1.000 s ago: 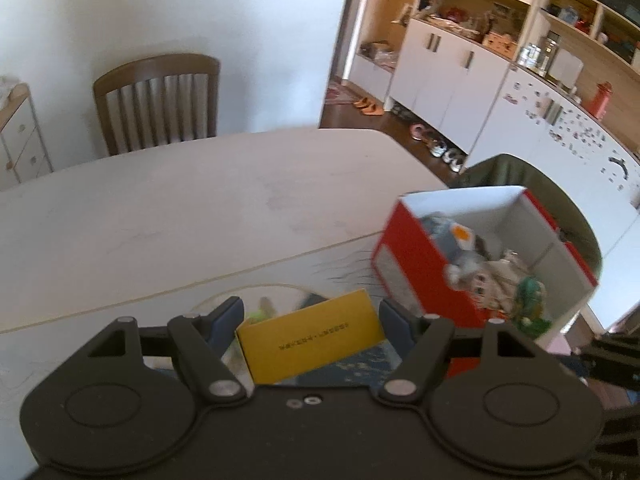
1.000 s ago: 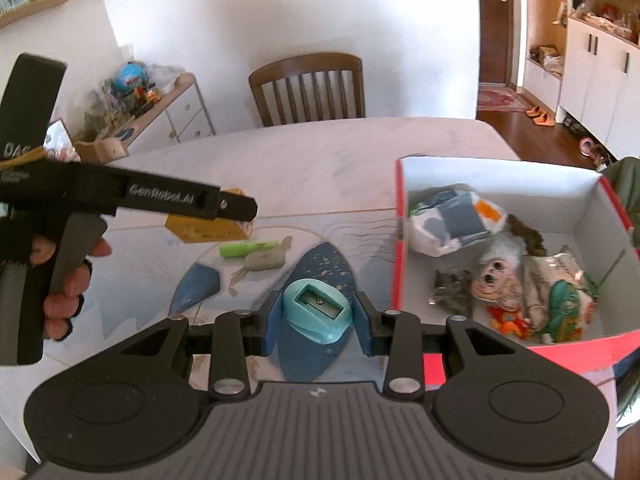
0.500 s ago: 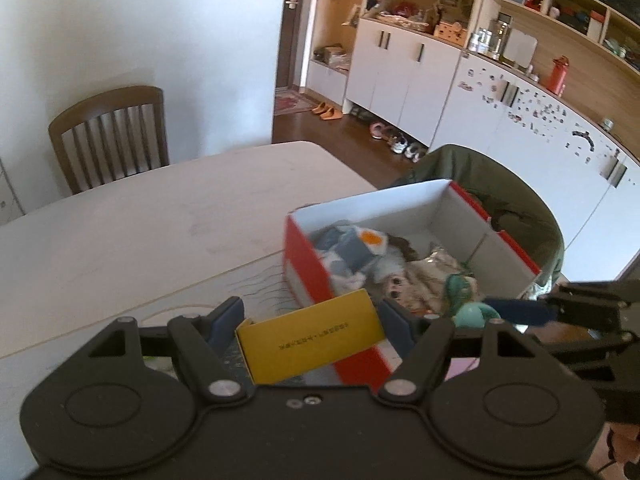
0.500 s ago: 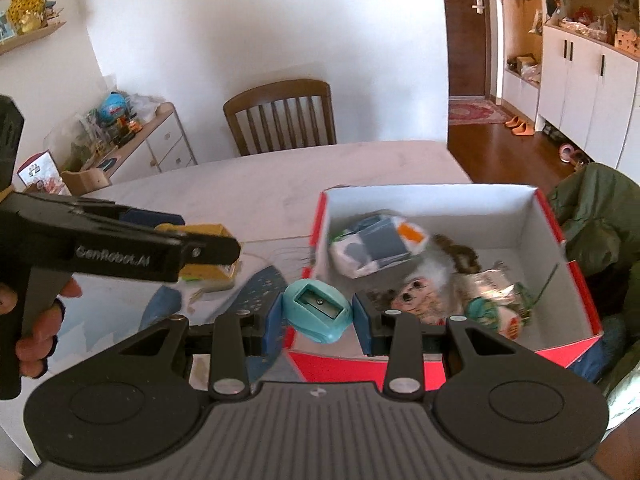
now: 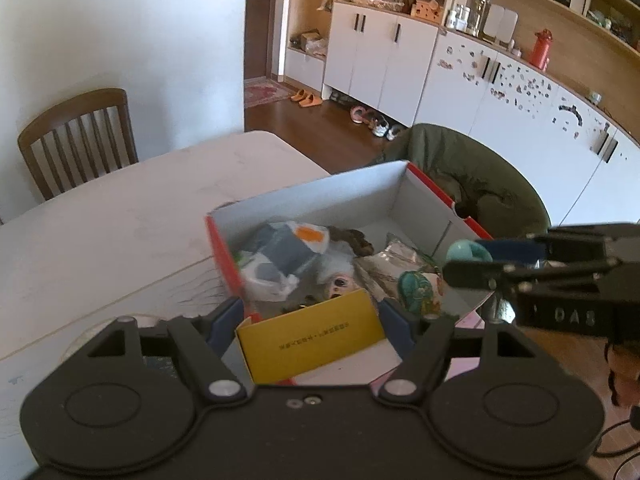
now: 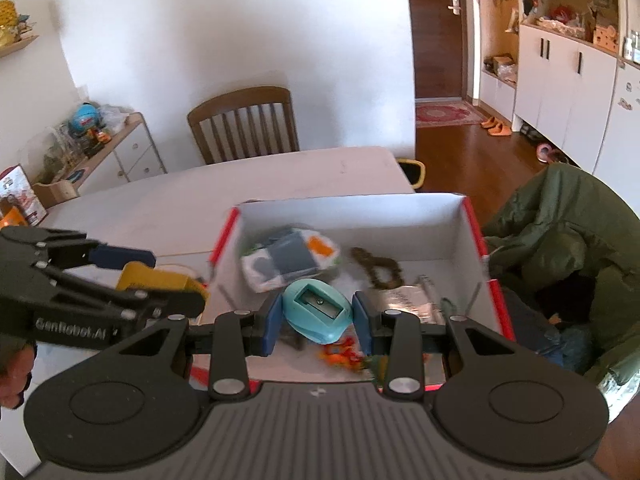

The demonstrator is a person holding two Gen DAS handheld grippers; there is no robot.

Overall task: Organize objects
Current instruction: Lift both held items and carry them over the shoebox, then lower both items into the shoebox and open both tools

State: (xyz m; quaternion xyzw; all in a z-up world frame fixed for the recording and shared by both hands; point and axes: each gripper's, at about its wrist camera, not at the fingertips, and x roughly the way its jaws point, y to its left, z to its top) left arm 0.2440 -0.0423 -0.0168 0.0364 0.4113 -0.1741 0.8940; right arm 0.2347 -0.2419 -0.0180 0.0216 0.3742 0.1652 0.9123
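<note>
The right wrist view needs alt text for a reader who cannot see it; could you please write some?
The right gripper holds a teal pencil sharpener over an open red-and-white box of toys and packets on a white table. At left, the left gripper holds a yellow box just outside it.

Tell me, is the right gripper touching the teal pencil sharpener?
Touching. The right wrist view shows the right gripper with both blue pads pressed against the sides of the teal pencil sharpener, held over the red box.
</note>
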